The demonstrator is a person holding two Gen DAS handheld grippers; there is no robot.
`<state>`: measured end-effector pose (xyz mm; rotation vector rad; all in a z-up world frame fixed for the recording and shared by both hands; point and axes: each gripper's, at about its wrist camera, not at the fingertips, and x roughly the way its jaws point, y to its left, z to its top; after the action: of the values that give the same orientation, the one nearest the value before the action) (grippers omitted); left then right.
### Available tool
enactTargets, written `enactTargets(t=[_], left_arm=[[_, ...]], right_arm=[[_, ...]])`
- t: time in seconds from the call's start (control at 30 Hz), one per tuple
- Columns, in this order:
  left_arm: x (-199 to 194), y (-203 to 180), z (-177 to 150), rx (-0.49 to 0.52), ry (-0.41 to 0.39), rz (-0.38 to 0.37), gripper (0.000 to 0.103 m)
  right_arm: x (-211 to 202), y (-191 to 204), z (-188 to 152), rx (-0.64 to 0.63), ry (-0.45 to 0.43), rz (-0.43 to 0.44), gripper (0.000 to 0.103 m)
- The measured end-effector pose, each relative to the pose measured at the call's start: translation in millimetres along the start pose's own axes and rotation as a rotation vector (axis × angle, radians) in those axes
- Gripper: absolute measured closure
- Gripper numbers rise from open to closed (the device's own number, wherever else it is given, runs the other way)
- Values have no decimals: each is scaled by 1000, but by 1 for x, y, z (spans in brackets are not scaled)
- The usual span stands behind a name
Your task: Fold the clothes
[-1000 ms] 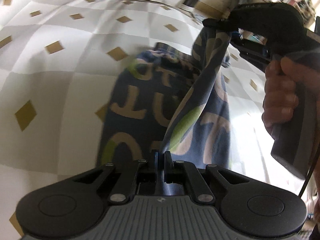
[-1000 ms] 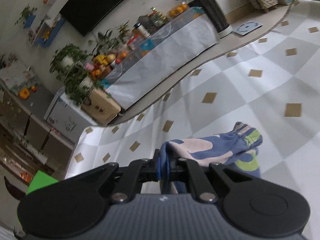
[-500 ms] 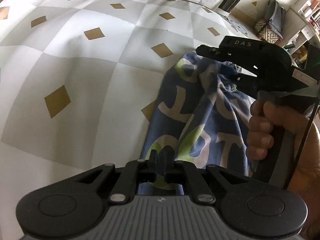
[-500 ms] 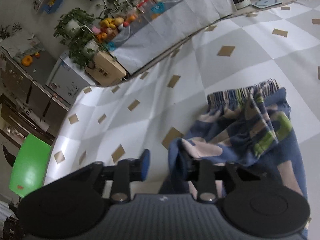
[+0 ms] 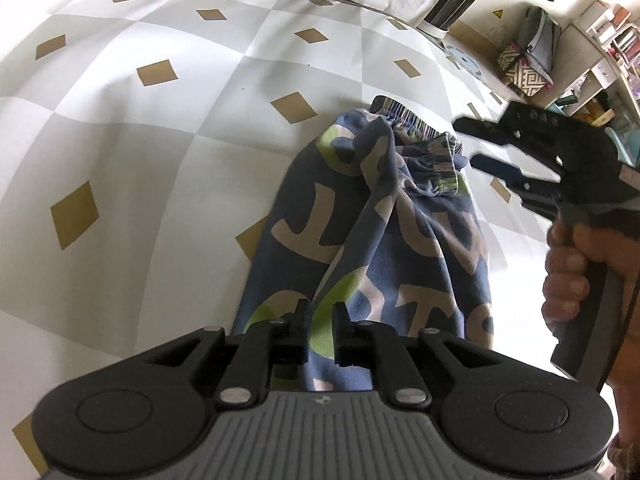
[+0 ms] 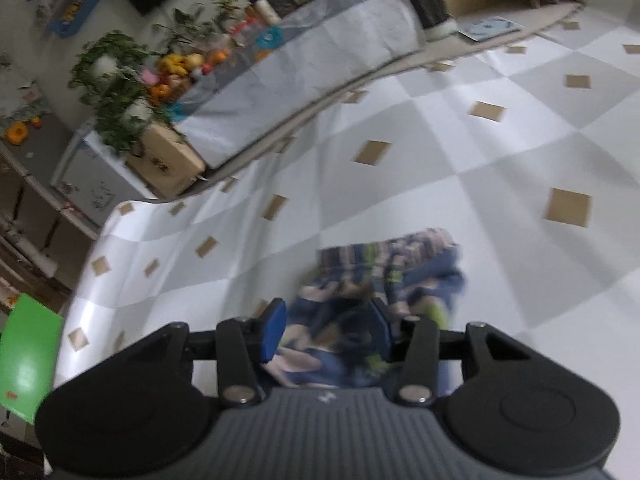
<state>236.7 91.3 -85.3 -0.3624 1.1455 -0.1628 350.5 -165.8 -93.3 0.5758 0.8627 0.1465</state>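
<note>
Two claws: my left claw (image 5: 320, 330) pinches the soft, limp shorts (image 5: 372, 240) lying on the checked bench (image 5: 120, 160); right claw (image 6: 326, 334), jaws just opening, released. Regrip at waistband (image 5: 416, 128).

Both grippers angled downward; left clamped, right released.
The left gripper (image 5: 322, 320) was closed, its jaws pinching a fold of the blue printed shorts (image 5: 400, 248). The right gripper (image 6: 326, 334), held in a hand (image 5: 568, 280), had just been opening; its blue pads (image 6: 274, 330) stood apart, pressing nothing.
</note>
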Motion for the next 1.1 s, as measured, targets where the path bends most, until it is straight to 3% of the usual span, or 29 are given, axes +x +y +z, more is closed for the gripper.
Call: enactTargets(t=[0.17,0.5,0.8,0.87,0.9,0.93,1.1], left_arm=[[8,-3,1,-8,16,4,94],[19,-12,-2,35,29,43,88],[21,-20,-4,66,35,71,87],[20,-19,-3,57,36,69,87],[20,-19,-3,55,36,69,87],[20,-19,-4,56,36,69,87],[21,-19,-3,52,36,70,86]], right_arm=[[7,-20,-6,123,74,14,61],[24,-18,-25,117,138,-61,60],[33,-15,-24,68,118,-55,58],[36,-13,-23,55,113,-67,66],[38,-12,-23,51,109,-75,79],[39,-11,-23,47,105,-83,85],[44,-5,-17,61,60,-48,88]])
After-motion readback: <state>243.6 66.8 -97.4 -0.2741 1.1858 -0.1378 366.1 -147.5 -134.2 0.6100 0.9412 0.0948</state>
